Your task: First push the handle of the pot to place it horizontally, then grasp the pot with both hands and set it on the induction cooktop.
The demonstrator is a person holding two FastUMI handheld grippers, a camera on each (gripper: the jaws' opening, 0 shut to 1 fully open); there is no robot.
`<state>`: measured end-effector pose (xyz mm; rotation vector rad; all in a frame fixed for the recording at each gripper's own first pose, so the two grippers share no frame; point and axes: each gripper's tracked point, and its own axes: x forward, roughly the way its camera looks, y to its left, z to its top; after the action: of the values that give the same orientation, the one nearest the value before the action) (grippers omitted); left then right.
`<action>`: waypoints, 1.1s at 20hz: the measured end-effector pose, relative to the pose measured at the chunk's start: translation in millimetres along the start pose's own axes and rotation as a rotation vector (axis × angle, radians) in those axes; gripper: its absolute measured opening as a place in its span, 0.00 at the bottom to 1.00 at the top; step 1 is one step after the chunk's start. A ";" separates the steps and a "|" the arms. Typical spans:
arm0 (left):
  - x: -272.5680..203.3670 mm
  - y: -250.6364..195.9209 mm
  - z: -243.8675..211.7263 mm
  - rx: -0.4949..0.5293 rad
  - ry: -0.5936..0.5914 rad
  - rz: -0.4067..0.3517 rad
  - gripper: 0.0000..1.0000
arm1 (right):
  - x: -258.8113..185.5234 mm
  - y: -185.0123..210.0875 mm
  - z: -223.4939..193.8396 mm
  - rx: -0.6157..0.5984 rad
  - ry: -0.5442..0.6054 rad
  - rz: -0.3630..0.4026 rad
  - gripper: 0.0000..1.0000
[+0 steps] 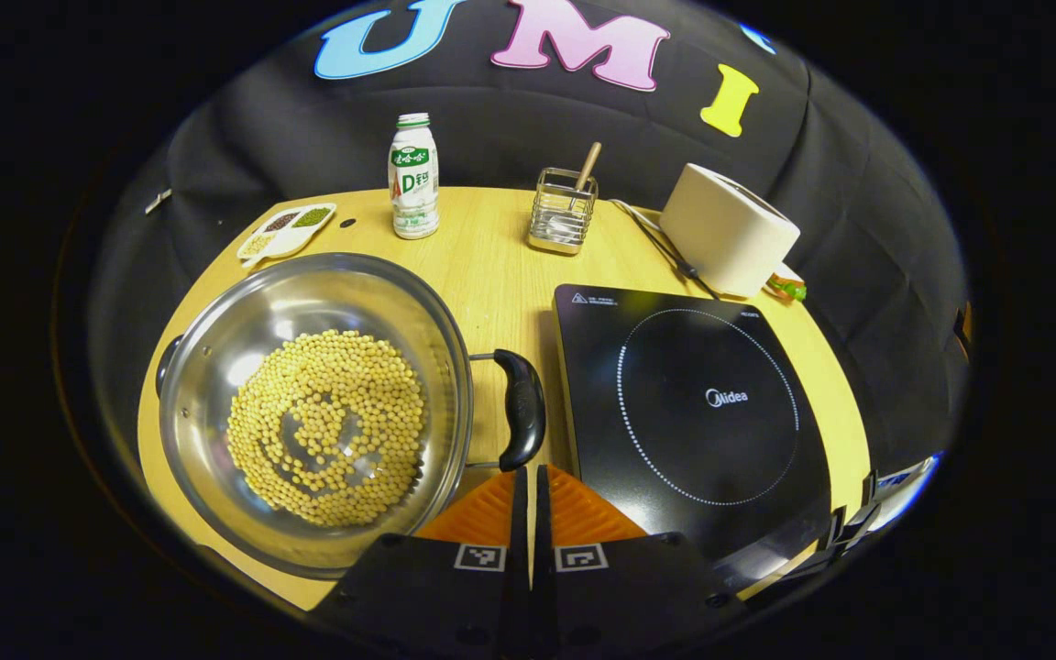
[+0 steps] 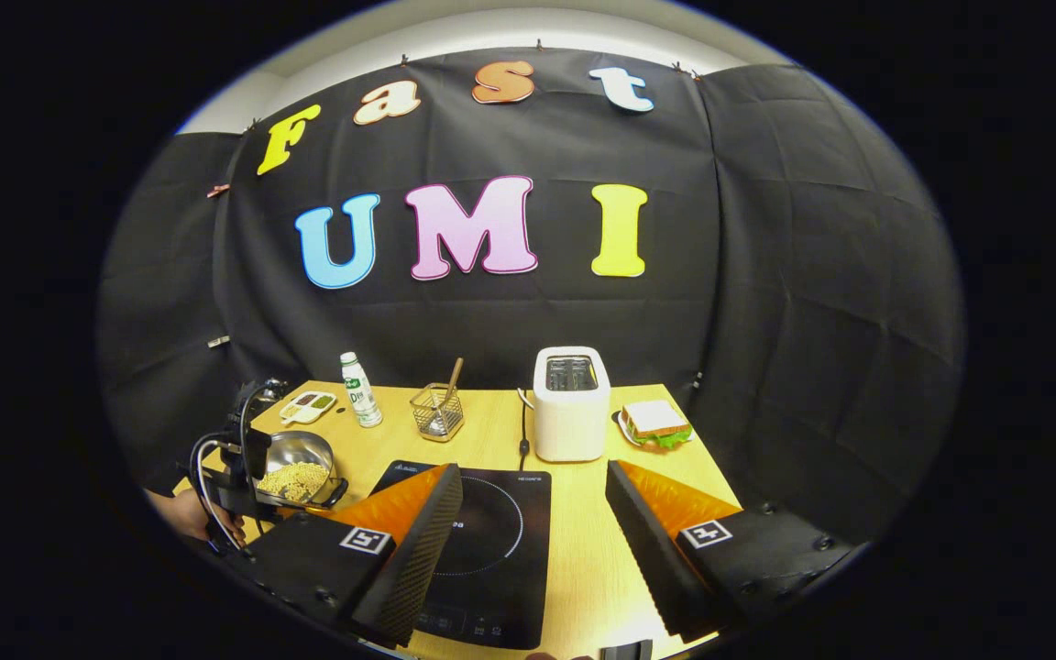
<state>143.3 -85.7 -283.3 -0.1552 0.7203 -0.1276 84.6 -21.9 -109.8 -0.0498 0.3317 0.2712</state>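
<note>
In the left gripper view, the pot (image 1: 317,412) was seen at ten o'clock of the left gripper (image 1: 528,477), whose fingers were closed, gripping nothing; its handle (image 1: 522,408), lengthwise near-to-far, lay just ahead at twelve o'clock. The right gripper (image 2: 533,500) was held wide open, empty, above the induction cooktop (image 2: 482,550).
</note>
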 end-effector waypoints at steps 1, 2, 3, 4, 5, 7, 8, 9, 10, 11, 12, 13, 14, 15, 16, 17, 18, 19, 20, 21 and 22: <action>-6.5 -4.4 -2.9 -0.012 -0.005 -0.029 0.05 | -1.4 4.7 -0.1 -0.002 0.001 -0.008 0.98; -14.6 -5.5 -5.8 -0.014 -0.014 -0.044 0.05 | -3.7 10.0 0.6 0.000 0.002 -0.014 0.98; -24.2 -4.1 -7.9 -0.012 -0.030 -0.051 0.05 | -4.3 17.3 3.1 0.005 0.003 -0.015 0.98; -35.0 -1.4 -8.8 -0.008 -0.048 -0.055 0.05 | -4.3 26.3 4.0 0.012 0.004 -0.014 0.99; -47.4 2.9 -7.9 -0.001 -0.073 -0.053 0.05 | -4.0 36.0 6.1 0.018 0.004 -0.009 0.99; -75.9 14.7 -0.3 0.018 -0.137 -0.048 0.05 | -3.2 55.2 8.9 0.023 0.009 0.001 0.99; -91.2 23.0 6.4 0.026 -0.178 -0.048 0.05 | -0.6 64.8 8.5 0.022 0.011 0.005 0.99; -104.7 30.8 12.4 0.028 -0.207 -0.053 0.09 | 0.7 75.5 9.1 0.019 0.014 0.010 0.99; -117.0 42.4 17.1 0.029 -0.229 -0.048 0.12 | 3.0 86.8 7.6 0.016 0.019 0.014 0.99; -130.4 62.2 24.0 0.028 -0.252 -0.025 0.25 | 7.5 98.9 5.2 0.012 0.034 0.022 0.99; -141.1 78.9 30.5 0.021 -0.274 -0.005 0.27 | 11.4 112.9 0.0 0.005 0.054 0.035 0.99; -152.1 96.1 38.7 0.004 -0.300 0.004 0.30 | 16.0 128.3 -5.3 -0.004 0.077 0.050 0.99; -161.4 109.0 44.9 -0.017 -0.323 0.005 0.33 | 20.6 143.3 -9.6 -0.013 0.097 0.065 0.99; -170.1 124.8 51.2 -0.036 -0.341 0.007 0.43 | 24.9 158.3 -13.7 -0.021 0.114 0.081 0.99; -176.0 145.6 55.6 -0.052 -0.357 0.018 0.51 | 28.5 171.3 -16.8 -0.025 0.130 0.093 0.99; -179.1 168.8 59.3 -0.059 -0.362 0.044 0.72 | 33.7 186.7 -20.6 -0.023 0.145 0.107 0.99; -181.2 191.9 61.7 -0.058 -0.361 0.079 0.84 | 38.6 204.4 -23.2 -0.022 0.153 0.124 0.99; -179.2 212.9 61.6 -0.053 -0.356 0.103 0.95 | 44.5 221.2 -26.1 -0.022 0.166 0.143 0.99; -177.3 230.8 61.7 -0.047 -0.353 0.128 0.95 | 51.8 238.6 -32.0 -0.022 0.183 0.161 0.99; -174.8 248.4 63.4 -0.044 -0.352 0.149 0.96 | 58.8 252.3 -35.6 -0.019 0.197 0.174 0.99; -173.6 262.6 67.6 -0.039 -0.360 0.166 0.96 | 67.4 266.4 -39.8 -0.020 0.213 0.188 0.99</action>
<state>75.5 207.8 -169.7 -0.1498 0.3745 0.0727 61.2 247.9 -170.6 -0.0670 0.5466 0.4572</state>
